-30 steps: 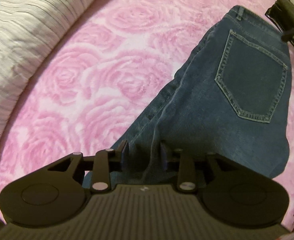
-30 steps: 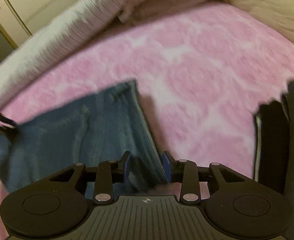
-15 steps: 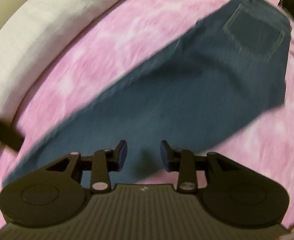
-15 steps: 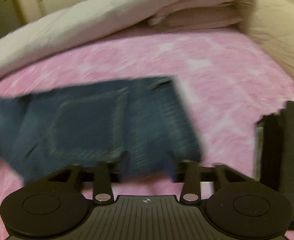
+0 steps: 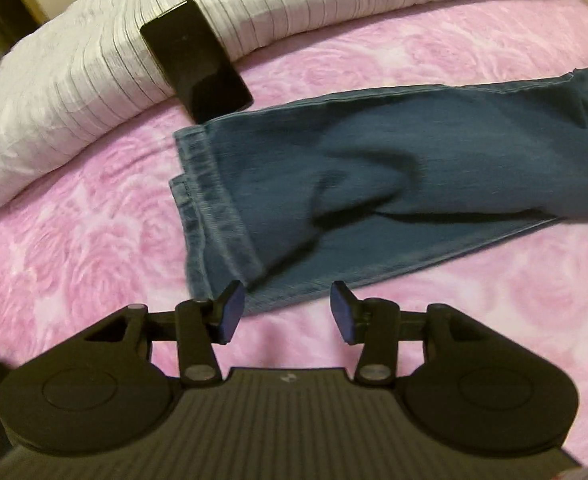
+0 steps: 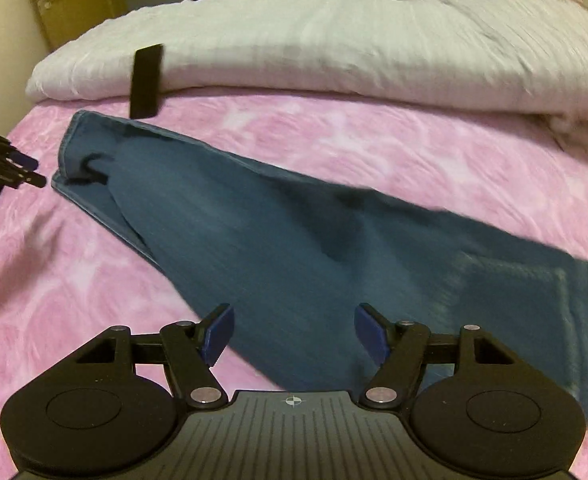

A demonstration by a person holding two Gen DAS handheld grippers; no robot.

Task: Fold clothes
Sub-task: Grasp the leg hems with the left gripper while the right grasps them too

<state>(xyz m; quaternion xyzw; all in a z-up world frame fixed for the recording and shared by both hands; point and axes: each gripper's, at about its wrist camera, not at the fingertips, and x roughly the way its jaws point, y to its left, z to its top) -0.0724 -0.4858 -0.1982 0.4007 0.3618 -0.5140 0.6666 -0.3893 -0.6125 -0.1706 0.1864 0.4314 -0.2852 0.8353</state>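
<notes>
1. One fold looks done so far: the jeans (image 5: 393, 184) lie on the pink bedspread (image 5: 74, 240) with one leg stacked on the other, both hems (image 5: 210, 216) lined up together. I'd say that's maybe a third of the job; the lengthwise folds are still to go.
2. Top leg isn't flat, there's a big hump and crease in the middle that probably wants smoothing first.
3. Long axis runs left to right across the bed. Hems point left, ending just beside the black phone (image 5: 196, 60) propped on the white quilt (image 5: 54, 100); waist and back pocket (image 6: 505, 292) are off to the right.
4. Left gripper (image 5: 286, 312) has its jaws spread wide with nothing in them, hovering near the hem corner.
5. Right gripper (image 6: 294, 334) is likewise gaping and empty, over the thigh part near the pocket.
</notes>
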